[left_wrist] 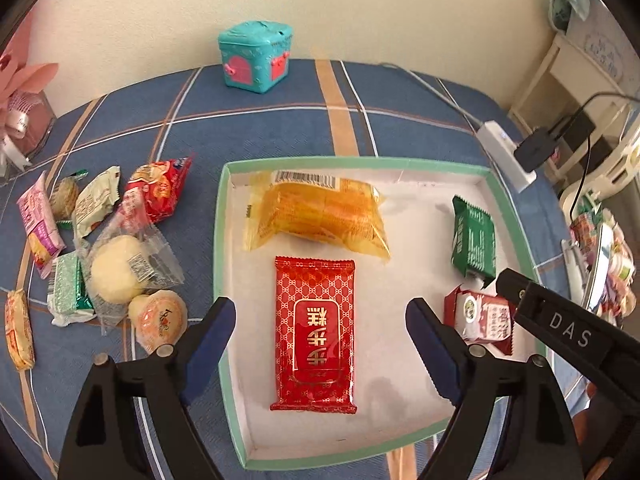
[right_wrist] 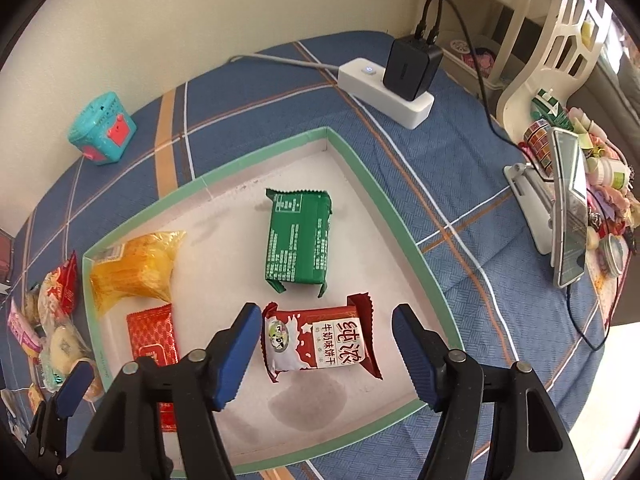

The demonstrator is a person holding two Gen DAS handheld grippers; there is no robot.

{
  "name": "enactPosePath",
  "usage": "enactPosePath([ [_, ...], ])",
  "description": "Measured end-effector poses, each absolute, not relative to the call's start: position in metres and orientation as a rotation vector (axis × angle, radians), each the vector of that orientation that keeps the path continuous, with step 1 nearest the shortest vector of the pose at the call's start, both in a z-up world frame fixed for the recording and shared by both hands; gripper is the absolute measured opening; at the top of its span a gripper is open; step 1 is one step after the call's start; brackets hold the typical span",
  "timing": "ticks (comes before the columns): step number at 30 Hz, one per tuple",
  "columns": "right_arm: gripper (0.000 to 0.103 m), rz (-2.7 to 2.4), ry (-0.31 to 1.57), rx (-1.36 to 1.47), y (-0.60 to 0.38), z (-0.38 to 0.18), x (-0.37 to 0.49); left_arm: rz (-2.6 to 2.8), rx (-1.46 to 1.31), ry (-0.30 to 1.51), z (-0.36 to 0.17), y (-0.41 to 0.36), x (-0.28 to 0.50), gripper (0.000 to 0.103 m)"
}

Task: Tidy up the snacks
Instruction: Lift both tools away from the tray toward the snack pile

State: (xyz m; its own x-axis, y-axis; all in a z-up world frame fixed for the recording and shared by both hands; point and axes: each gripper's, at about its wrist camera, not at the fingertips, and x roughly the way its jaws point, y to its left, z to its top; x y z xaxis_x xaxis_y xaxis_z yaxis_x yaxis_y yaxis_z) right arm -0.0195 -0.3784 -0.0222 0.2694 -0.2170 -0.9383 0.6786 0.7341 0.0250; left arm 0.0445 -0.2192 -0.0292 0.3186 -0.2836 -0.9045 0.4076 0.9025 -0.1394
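A shallow white tray with a green rim lies on the blue plaid cloth. In it lie a flat red packet, a yellow bag, a green packet and a red-and-white biscuit packet. My left gripper hangs open above the flat red packet, pads clear of it. My right gripper stands open astride the biscuit packet, pads off its ends. Several loose snacks lie left of the tray.
A teal toy box stands near the wall. A white power strip with a black charger sits behind the tray. A phone on a stand and clutter fill the right edge. A pink box is far left.
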Motion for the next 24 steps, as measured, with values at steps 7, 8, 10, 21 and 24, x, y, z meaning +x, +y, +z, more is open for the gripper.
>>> enactPosePath([
  [7, 0.071, -0.642, 1.127, 0.476, -0.380, -0.015, -0.022, -0.356, 0.023, 1.174, -0.023, -0.192, 0.050, 0.087],
  [8, 0.071, -0.640, 1.130, 0.476, -0.380, -0.015, -0.022, -0.338, 0.005, 1.175, -0.022, -0.188, 0.052, 0.087],
  [10, 0.071, -0.631, 1.138, 0.474, -0.379, -0.017, -0.021, -0.286, -0.038, 1.180, -0.022, -0.175, 0.056, 0.087],
  [21, 0.071, -0.529, 1.163, 0.365, -0.338, -0.017, -0.002, -0.088, -0.134, 1.212, -0.027, -0.112, 0.074, 0.087],
  [24, 0.071, -0.507, 1.171, 0.334, -0.329, -0.017, 0.003, -0.071, -0.155, 1.209, -0.026, -0.102, 0.075, 0.087],
])
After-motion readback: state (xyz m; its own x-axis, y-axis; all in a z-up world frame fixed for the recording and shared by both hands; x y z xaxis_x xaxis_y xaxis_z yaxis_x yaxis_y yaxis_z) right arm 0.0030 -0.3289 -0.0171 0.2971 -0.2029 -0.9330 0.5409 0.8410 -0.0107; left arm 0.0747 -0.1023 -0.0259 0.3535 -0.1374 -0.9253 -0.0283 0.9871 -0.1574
